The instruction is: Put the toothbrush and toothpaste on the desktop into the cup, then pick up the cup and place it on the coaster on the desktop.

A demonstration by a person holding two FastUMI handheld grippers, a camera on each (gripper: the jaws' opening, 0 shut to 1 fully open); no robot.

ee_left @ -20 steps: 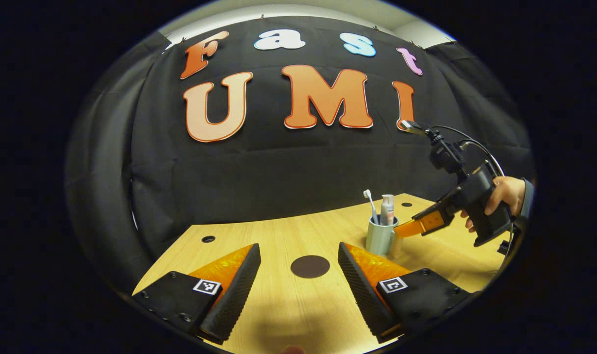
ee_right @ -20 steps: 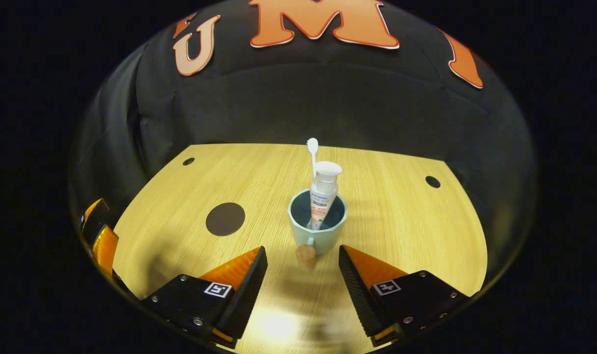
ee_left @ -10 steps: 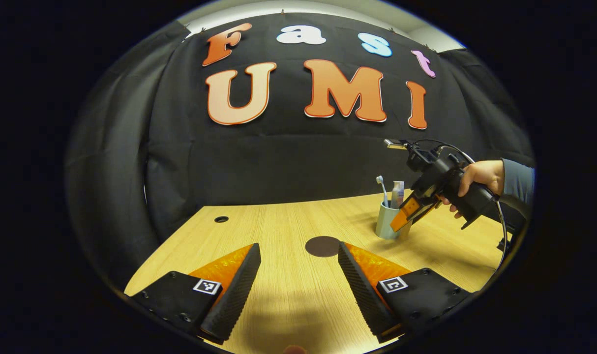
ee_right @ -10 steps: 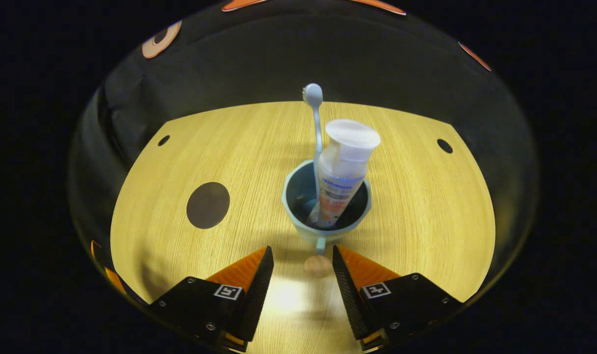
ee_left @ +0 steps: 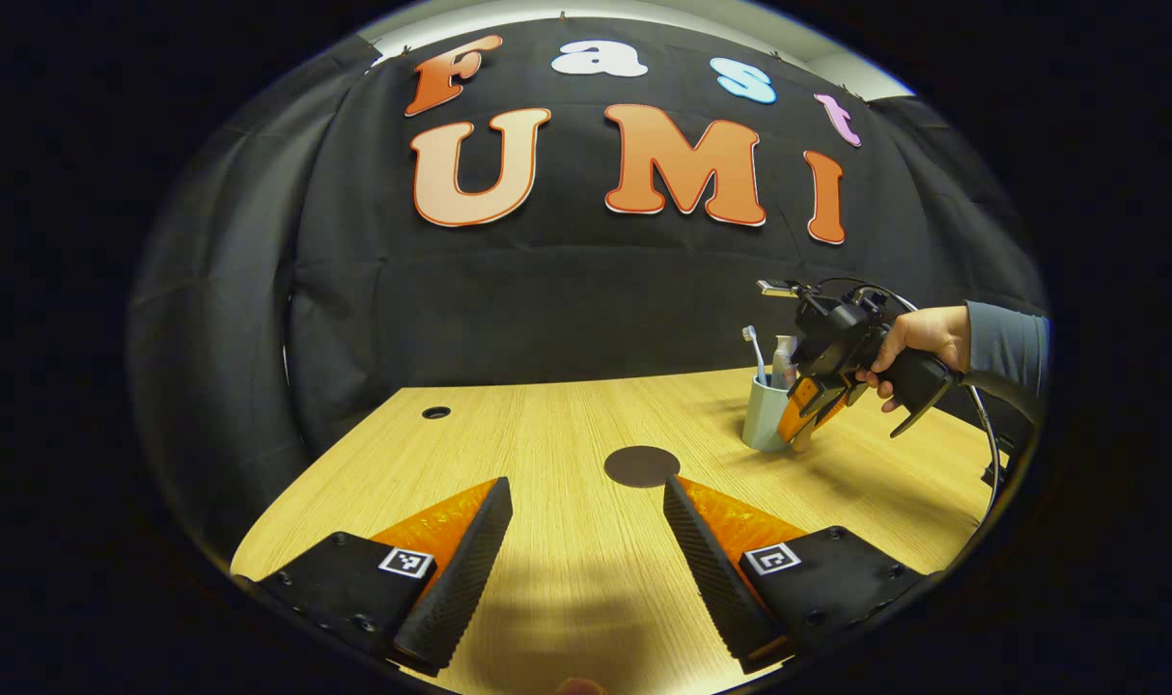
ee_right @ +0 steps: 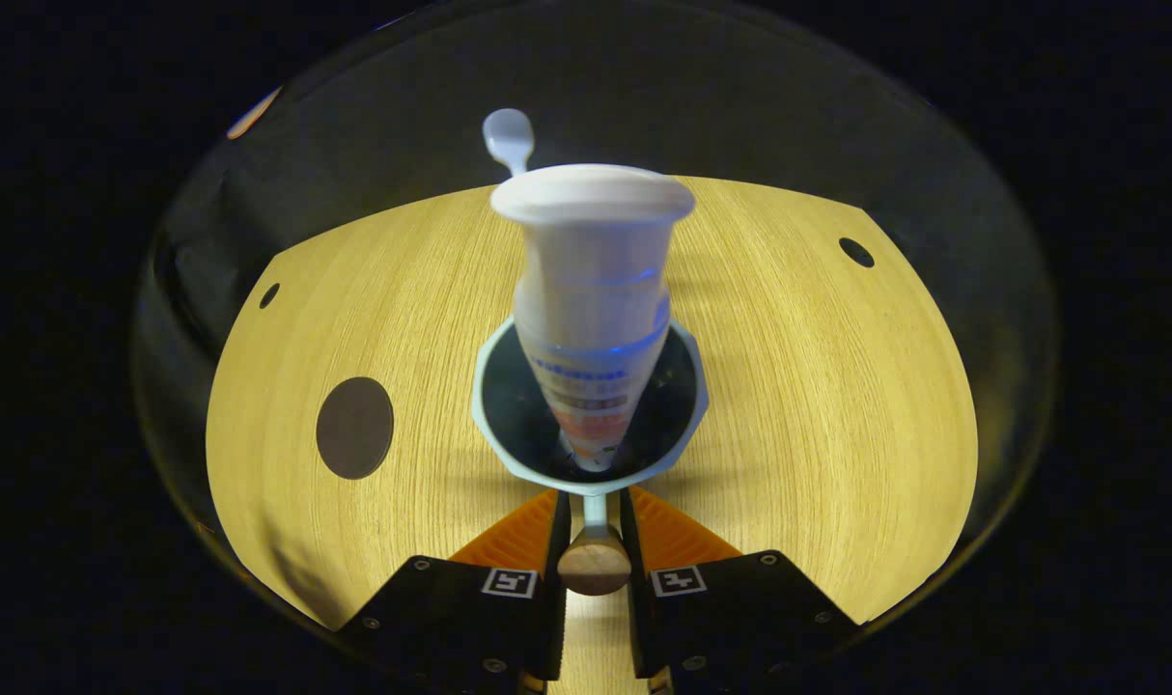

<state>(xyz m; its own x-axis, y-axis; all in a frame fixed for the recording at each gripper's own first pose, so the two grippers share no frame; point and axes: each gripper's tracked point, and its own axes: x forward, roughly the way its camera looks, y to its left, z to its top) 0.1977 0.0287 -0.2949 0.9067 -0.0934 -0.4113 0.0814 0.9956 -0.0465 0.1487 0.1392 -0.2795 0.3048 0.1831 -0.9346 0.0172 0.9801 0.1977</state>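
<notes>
A pale green cup (ee_right: 486,417) stands on the wooden table (ee_right: 818,405) with a white toothpaste tube (ee_right: 594,290) and a toothbrush (ee_right: 507,137) upright in it. My right gripper (ee_right: 594,529) is shut on the cup's handle (ee_right: 594,568), a thin stem ending in a round wooden knob. The dark round coaster (ee_right: 354,428) lies to the cup's left. In the left gripper view the cup (ee_left: 764,417), toothbrush (ee_left: 752,346) and toothpaste (ee_left: 785,355) stand at the far right, with the right gripper (ee_left: 800,417) at the cup. My left gripper (ee_left: 586,545) is open over the table, just short of the coaster (ee_left: 641,466).
A hand (ee_left: 922,336) in a grey sleeve holds the right gripper, and a cable trails from it. Small round holes (ee_right: 856,253) are set in the table near its far corners. The black cloth wall closes the table's far side.
My right gripper moved forward and down to the cup and shut on its handle. The left gripper stayed open while its view shifted a little, so the coaster now sits farther from it.
</notes>
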